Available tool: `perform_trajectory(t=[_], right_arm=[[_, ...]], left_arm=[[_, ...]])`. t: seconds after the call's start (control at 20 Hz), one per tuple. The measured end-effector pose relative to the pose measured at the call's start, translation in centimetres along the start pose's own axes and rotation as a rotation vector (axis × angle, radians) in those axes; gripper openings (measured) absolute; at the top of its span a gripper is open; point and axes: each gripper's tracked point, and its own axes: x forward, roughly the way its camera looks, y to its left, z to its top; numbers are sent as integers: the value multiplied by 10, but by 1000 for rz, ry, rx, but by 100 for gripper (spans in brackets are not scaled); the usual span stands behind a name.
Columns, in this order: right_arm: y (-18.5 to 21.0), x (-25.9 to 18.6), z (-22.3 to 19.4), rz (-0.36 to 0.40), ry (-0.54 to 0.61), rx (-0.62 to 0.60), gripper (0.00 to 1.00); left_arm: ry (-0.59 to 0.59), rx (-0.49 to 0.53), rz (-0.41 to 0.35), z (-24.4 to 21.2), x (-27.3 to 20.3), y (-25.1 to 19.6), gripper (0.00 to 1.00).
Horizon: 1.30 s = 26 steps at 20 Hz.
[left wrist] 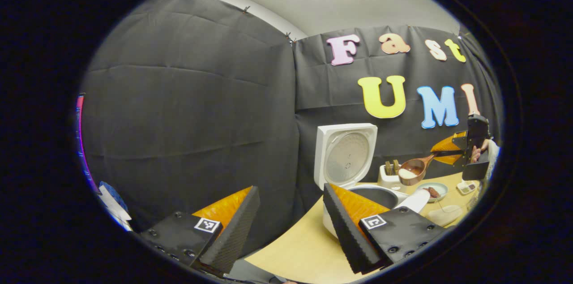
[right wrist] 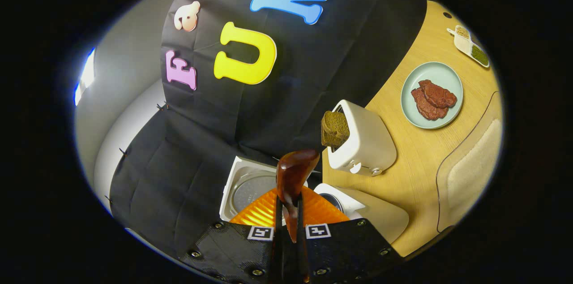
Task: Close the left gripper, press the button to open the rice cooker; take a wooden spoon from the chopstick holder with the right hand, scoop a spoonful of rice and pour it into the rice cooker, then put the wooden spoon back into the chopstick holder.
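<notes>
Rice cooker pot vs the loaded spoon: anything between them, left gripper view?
In the left gripper view, the chopstick holder stands between the wooden spoon and the rice cooker; the spoon bowl hangs beside it, short of the pot.

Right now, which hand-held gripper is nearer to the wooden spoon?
Right. The right hand-held gripper is shut on the wooden spoon handle, above the rice cooker. The left hand-held gripper is open, apart from it, near the cooker's front.

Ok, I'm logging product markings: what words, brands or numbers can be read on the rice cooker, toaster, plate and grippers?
rice cooker: no text readable.
toaster: none.
plate: none.
left gripper, right gripper: black-and-white square markers, patterns only, no words or numbers.
</notes>
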Motion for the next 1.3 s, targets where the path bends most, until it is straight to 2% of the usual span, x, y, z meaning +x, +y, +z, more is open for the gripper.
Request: perform_trajectory(t=[0.4, 0.55, 0.95, 1.3], right_arm=[[7, 68, -60, -66, 107, -242, 11], [-2, 87, -78, -116, 144, -377, 12], [-13, 102, -104, -197, 217, -728, 11], [1, 99, -115, -170, 214, -1059, 12]], left_arm=[[26, 5, 94, -11, -20, 45, 98], [34, 2, 127, -13, -25, 60, 98], [44, -21, 190, -23, -35, 80, 100], [42, -26, 204, -23, -36, 75, 100]])
